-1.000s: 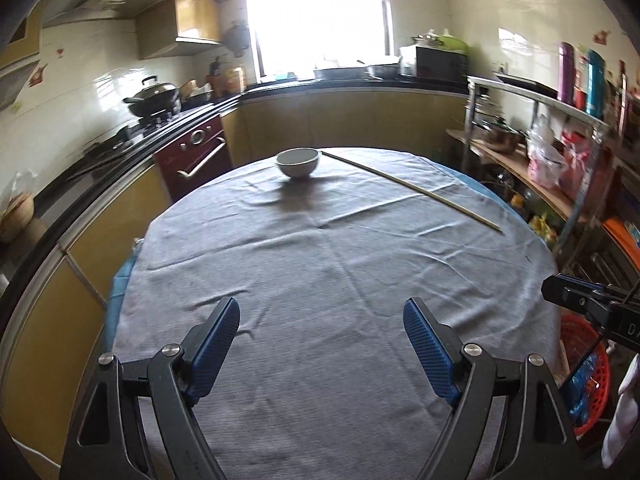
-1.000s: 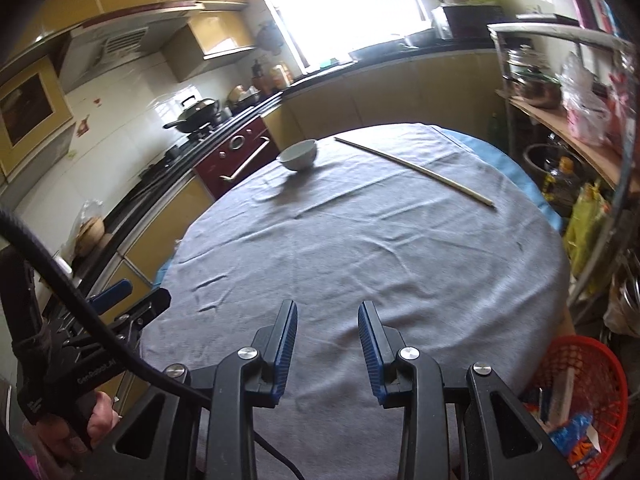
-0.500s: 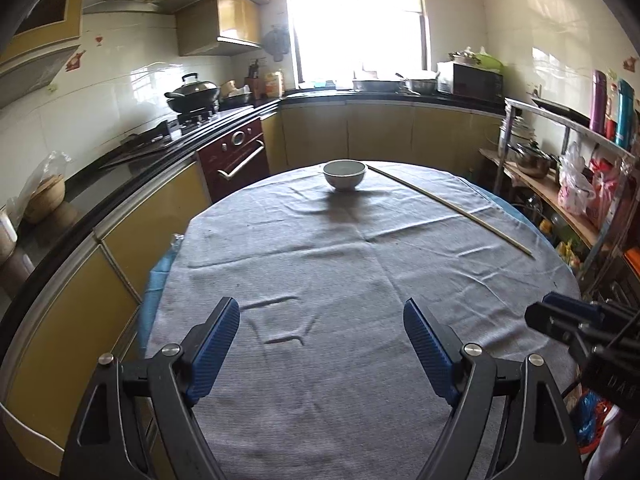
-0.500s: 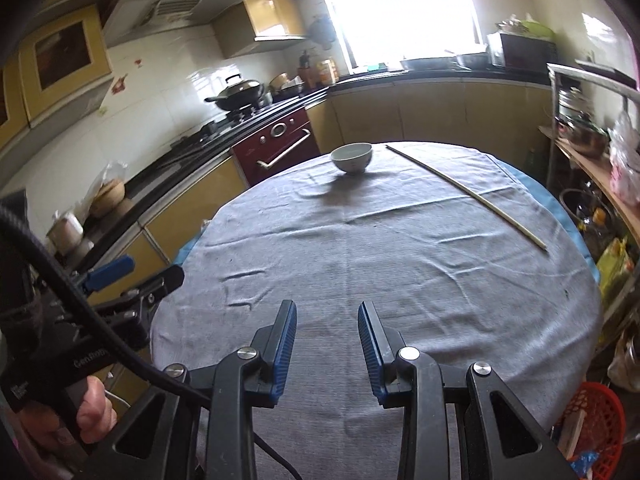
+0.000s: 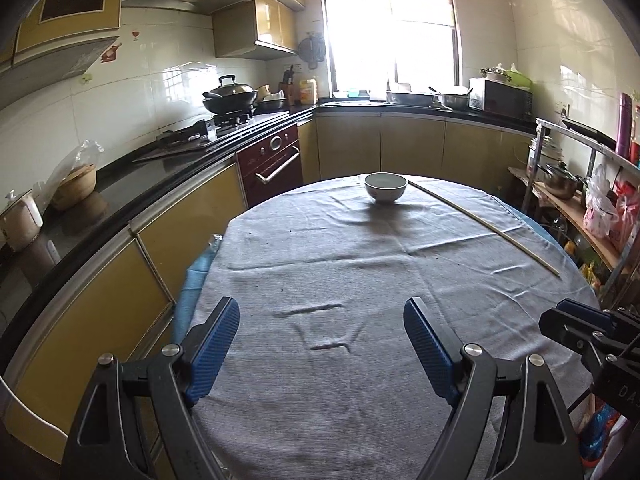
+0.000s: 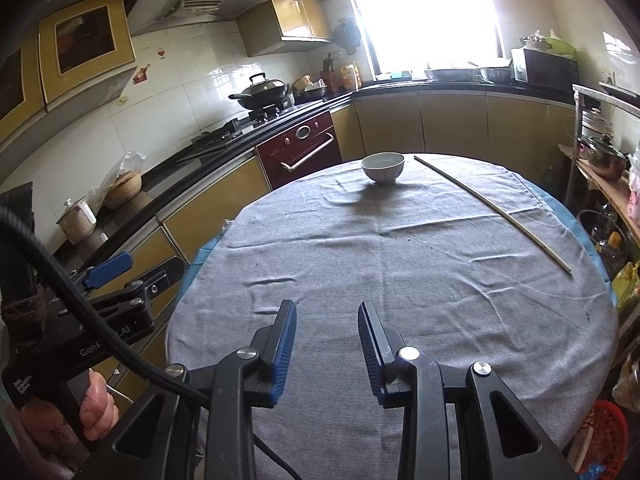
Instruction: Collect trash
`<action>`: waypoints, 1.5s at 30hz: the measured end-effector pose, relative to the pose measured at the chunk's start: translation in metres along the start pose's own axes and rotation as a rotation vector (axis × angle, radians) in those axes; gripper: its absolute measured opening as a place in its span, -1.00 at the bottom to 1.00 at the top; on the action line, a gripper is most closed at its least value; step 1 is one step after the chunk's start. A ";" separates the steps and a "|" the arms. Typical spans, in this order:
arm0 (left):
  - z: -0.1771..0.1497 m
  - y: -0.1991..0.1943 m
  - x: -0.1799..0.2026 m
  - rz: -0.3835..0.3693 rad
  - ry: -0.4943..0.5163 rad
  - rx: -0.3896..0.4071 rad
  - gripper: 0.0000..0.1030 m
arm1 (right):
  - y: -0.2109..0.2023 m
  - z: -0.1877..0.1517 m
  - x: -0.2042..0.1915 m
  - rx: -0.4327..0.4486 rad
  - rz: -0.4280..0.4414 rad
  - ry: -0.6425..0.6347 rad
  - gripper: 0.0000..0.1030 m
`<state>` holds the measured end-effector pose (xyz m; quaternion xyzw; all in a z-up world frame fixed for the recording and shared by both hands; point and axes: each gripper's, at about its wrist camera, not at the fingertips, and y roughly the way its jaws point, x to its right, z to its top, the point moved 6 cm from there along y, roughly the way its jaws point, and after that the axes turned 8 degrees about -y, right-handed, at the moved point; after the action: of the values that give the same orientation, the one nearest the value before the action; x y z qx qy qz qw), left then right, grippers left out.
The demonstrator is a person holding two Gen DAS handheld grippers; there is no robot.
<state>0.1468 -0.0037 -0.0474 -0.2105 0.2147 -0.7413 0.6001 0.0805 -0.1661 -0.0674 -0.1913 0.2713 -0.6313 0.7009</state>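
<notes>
A round table point(image 5: 360, 280) point(image 6: 400, 260) under a grey cloth holds a white bowl point(image 5: 385, 187) point(image 6: 382, 167) at its far side and a long thin wooden stick point(image 5: 484, 224) point(image 6: 492, 210) along its right side. My left gripper point(image 5: 321, 320) is wide open and empty above the near edge. My right gripper point(image 6: 327, 322) is partly open and empty above the near edge. A red trash basket point(image 6: 604, 424) with wrappers stands on the floor at the lower right. No loose trash shows on the cloth.
A black counter point(image 5: 132, 184) with a wok point(image 5: 230, 96), stove and maroon oven point(image 5: 276, 160) runs along the left. A metal shelf rack point(image 5: 576, 184) with pots and bags stands at the right. The left gripper's body also shows in the right wrist view point(image 6: 108, 304).
Both grippers have pulled back and tilted up from the table. The red basket has slid almost out of both views. Neither gripper's opening has changed.
</notes>
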 end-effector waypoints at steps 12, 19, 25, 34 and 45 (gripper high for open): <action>-0.002 0.003 -0.012 0.023 -0.015 -0.004 0.65 | 0.008 0.005 -0.012 0.000 0.018 -0.014 -0.31; -0.004 0.005 -0.014 0.030 -0.017 -0.014 0.65 | 0.012 0.004 -0.014 -0.007 0.026 -0.016 -0.31; -0.005 0.006 -0.013 0.034 -0.016 -0.017 0.65 | 0.012 0.002 -0.011 -0.007 0.028 -0.006 -0.31; -0.006 0.005 -0.009 0.036 -0.004 -0.019 0.65 | 0.013 -0.001 -0.007 -0.011 0.034 0.012 -0.31; -0.008 0.005 -0.002 0.037 0.014 -0.024 0.65 | 0.012 -0.006 -0.001 -0.012 0.041 0.032 -0.31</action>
<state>0.1466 -0.0021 -0.0567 -0.2086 0.2317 -0.7287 0.6097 0.0862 -0.1626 -0.0795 -0.1801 0.2901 -0.6180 0.7082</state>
